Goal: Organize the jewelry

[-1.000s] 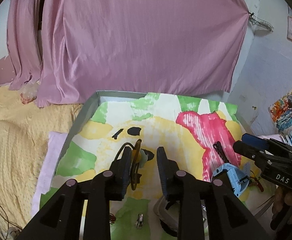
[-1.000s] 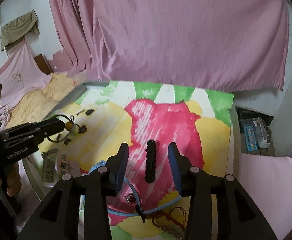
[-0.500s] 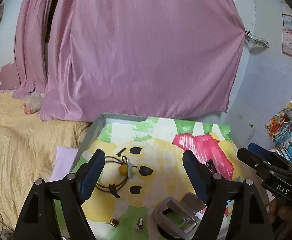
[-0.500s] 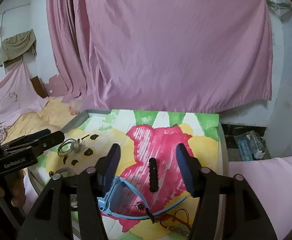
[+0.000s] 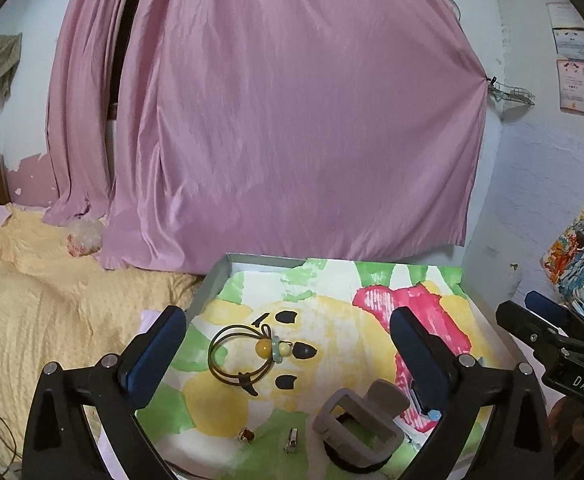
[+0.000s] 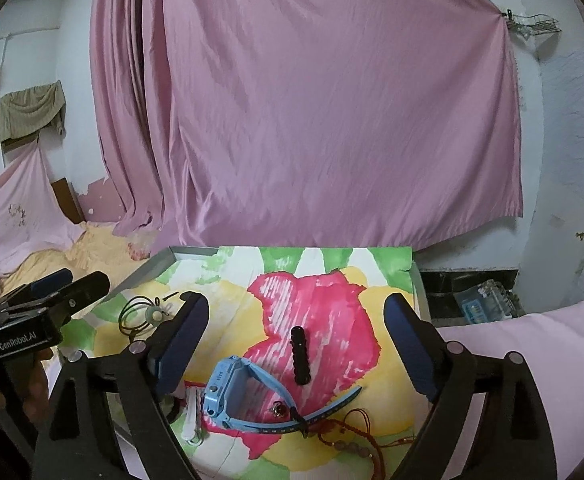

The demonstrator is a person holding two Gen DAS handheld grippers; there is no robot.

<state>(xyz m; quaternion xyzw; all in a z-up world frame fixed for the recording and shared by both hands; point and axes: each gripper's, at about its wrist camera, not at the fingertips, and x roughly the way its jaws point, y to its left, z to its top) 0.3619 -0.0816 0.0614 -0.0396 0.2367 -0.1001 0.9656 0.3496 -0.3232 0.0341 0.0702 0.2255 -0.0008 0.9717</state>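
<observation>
Pink satin curtain at far side, plain, with soft folds. Painted paper sheet in grey tray: green, yellow, white patches, red-pink blotch at right. Olive-brown cord hair tie with yellow bead, pale mint disc. Sky-blue plastic watch. Black ridged hair clip on red blotch. Grey plastic claw clip. Yellow dotted blanket at left.

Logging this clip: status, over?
Left tongs open, empty. Right tongs open, empty. Hair tie lies loose on the tray. Nothing blocking.
</observation>
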